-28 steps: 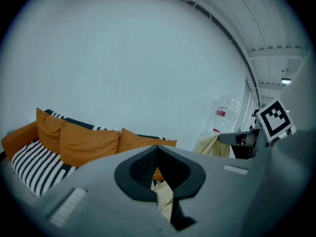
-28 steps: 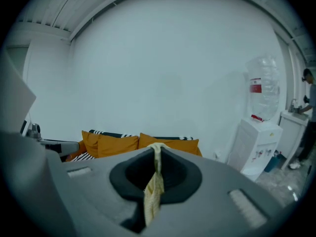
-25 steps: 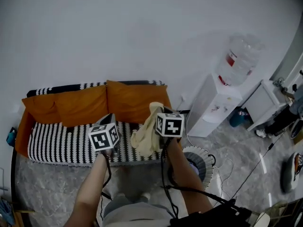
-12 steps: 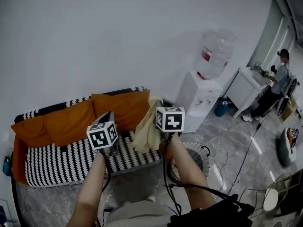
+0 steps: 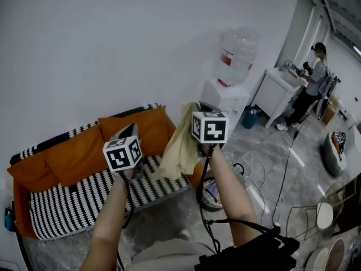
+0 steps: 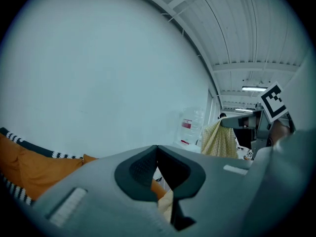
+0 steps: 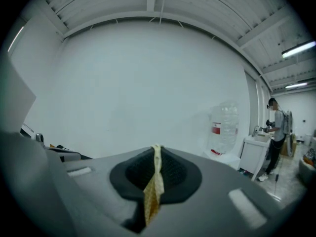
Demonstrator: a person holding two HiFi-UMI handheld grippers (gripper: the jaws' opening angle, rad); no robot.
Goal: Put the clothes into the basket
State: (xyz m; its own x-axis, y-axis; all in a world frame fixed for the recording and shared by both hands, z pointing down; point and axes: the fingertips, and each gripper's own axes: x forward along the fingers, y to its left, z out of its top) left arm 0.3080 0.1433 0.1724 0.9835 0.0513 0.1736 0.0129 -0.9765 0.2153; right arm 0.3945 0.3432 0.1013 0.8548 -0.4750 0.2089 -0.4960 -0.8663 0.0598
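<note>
Two grippers sit at the middle of the head view, one in each of my hands. My left gripper (image 5: 130,130) is left of centre. Its jaws are closed tip to tip, with nothing pinched between the pads. My right gripper (image 5: 196,107) is just to its right and a little higher in the frame. Its jaws are clamped on the top edge of the cloth (image 5: 181,145), a pale yellow piece that hangs down between the two grippers. In the right gripper view a thin fold of it stands upright between the pads and trails toward the bottom edge. In the left gripper view it hangs right of centre, draped from the right gripper.

Under my right forearm, just right of centre and lower, the basket (image 5: 202,196) stands on the floor (image 5: 265,157), partly hidden by the arm. The cloth is up and to the left of it in the frame, held in the air and not in the basket.

Beyond my left arm, at the lower left, is the sofa (image 5: 67,199), with a black-and-white striped seat and orange cushions (image 5: 79,157) along its back. Farther back, right of centre against the wall (image 5: 113,49), is a white dispenser (image 5: 225,100) with a bottle (image 5: 237,52) on top. At the far upper right a person (image 5: 312,81) stands by a white table (image 5: 276,89).
</note>
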